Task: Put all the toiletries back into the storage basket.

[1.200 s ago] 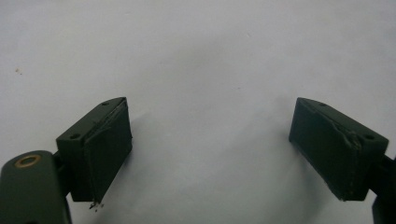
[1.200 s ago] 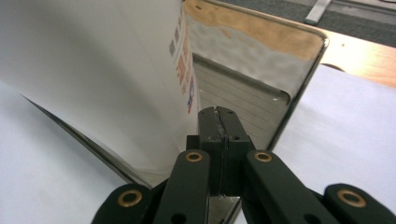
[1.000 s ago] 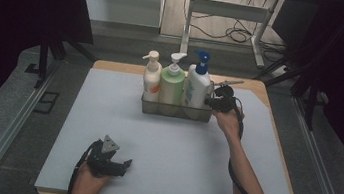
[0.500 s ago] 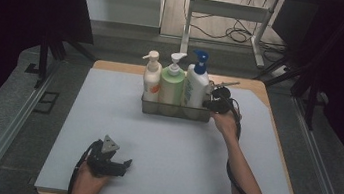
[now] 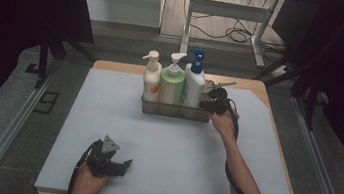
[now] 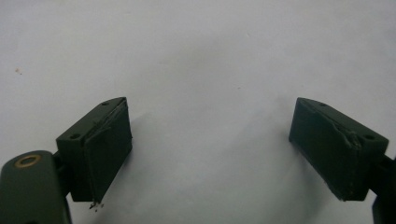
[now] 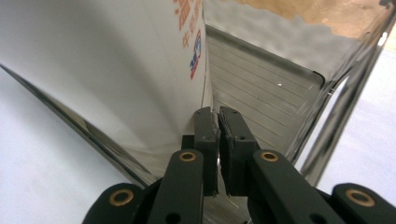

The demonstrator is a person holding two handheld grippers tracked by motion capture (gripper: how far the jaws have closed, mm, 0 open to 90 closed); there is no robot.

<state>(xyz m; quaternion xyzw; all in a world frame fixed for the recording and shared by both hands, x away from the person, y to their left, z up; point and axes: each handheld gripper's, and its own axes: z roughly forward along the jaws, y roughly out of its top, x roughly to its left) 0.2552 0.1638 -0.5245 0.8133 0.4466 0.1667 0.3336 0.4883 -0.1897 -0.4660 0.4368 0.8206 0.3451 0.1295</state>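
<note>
The rectangular metal caddy with shiny walls [image 5: 174, 110] stands toward the far middle of the pale grey table mat [image 5: 171, 167], and the right gripper [image 5: 208, 105] is at its right end, dipped into the free space there. In the right gripper view its two black jaws are pressed together, with only a thin slit between the pads; whether the caddy's end wall [image 7: 336, 116] is pinched between them cannot be told. Just to one side of the jaws in that view, almost touching, rises the white plastic pump bottle with the blue head [image 7: 116, 70], red and blue print on its label; on the other side lies the ribbed metal floor of the caddy [image 7: 261, 88].

Beyond that white bottle, farther from the right gripper along the caddy, stand a pale green pump bottle with a white head [image 5: 172, 84] and then a cream bottle with an orange label [image 5: 151, 78], all three upright in a row.

Well apart from the caddy, at the near edge of the mat, the left gripper [image 5: 121, 164] rests in the person's hand. Its jaws stand wide apart over bare mat, nothing between them.
</note>
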